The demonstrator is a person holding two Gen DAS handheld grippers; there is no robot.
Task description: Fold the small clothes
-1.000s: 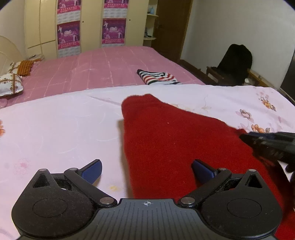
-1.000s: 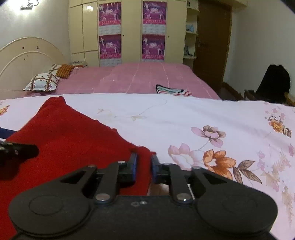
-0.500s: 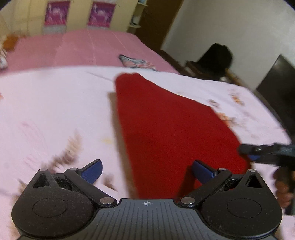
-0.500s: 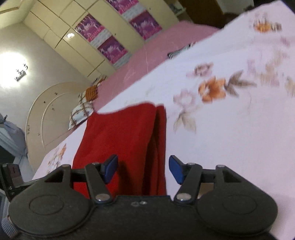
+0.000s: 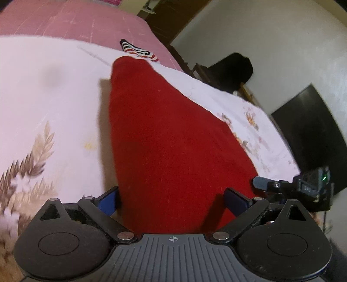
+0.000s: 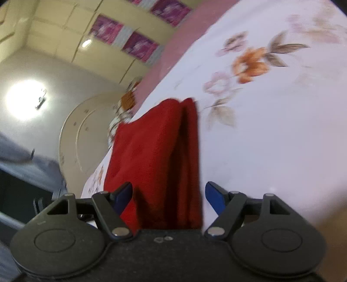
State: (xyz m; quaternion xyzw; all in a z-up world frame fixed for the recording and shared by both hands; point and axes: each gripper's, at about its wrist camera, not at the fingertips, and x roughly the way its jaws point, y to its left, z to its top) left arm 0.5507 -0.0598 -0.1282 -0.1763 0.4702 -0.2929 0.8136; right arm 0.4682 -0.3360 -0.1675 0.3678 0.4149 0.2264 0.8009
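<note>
A red fleecy garment (image 5: 169,138) lies folded and flat on a white flowered sheet (image 5: 49,91). My left gripper (image 5: 172,200) stands open, its blue pads on either side of the garment's near end without pressing it. In the right wrist view the same red garment (image 6: 156,156) shows its doubled edge. My right gripper (image 6: 170,196) has its jaws opening, with the garment's edge between the pads and not pinched. The right gripper (image 5: 288,186) also shows at the right of the left wrist view, beside the garment's corner.
A striped folded garment (image 5: 138,51) lies farther off on the pink bedspread (image 5: 65,19). A dark chair with a black bag (image 5: 232,71) stands beyond the bed's right side. A curved headboard (image 6: 86,130) and wardrobe doors (image 6: 108,32) lie behind.
My right gripper went from shut to open, let go of the red garment's corner and rolled hard to one side. The left gripper tilted down and closer over the garment's near end.
</note>
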